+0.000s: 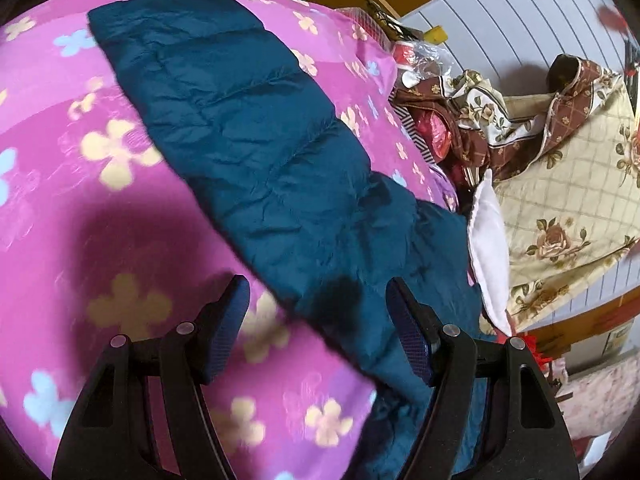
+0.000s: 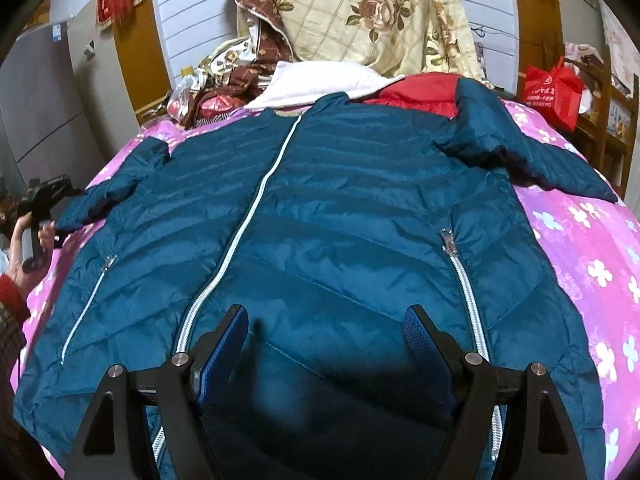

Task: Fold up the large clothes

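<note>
A teal quilted jacket [image 2: 340, 208] lies flat, front up, zipped with a white zipper, on a pink flowered bedspread [image 2: 592, 264]. Its one sleeve [image 1: 240, 128] stretches across the left wrist view. My left gripper [image 1: 318, 292] is open and empty, hovering over the sleeve's lower edge. It also shows at the left edge of the right wrist view [image 2: 40, 196], held near the sleeve cuff. My right gripper [image 2: 326, 320] is open and empty above the jacket's lower front. The other sleeve [image 2: 532, 152] lies bent at the upper right.
Crumpled floral bedding [image 2: 360, 12] and a white pillow [image 2: 320, 84] pile up at the head of the bed, with a red garment [image 2: 416, 94] beside them. A red bag [image 2: 554, 90] sits on a wooden chair at the right. A grey cabinet [image 2: 44, 96] stands left.
</note>
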